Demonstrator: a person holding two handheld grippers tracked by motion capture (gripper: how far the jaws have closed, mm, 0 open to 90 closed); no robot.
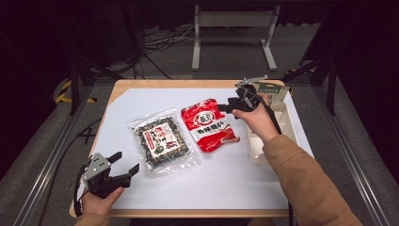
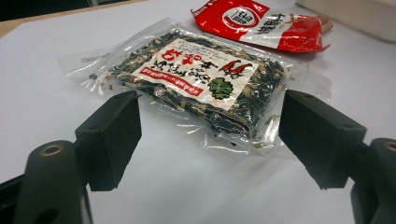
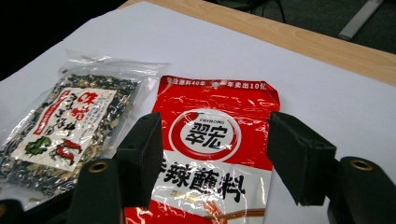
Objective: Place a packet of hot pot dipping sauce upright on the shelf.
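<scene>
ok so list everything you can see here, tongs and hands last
red packet: one, red and white with dark print, middle of the sheet, between the open right tongs
clear packet: one, see-through with dark filling and a white and red label, left of the red packet
white tray: one, white, right edge of the table
green packet: one, dark green, at the tray's far end
white sheet: one, covers the table
wooden table: one, light wood
white frame: one, on the floor beyond the table
left tongs: black, open, near left corner
right tongs: black, open, at the red packet
hands: two; right sleeve tan
</scene>
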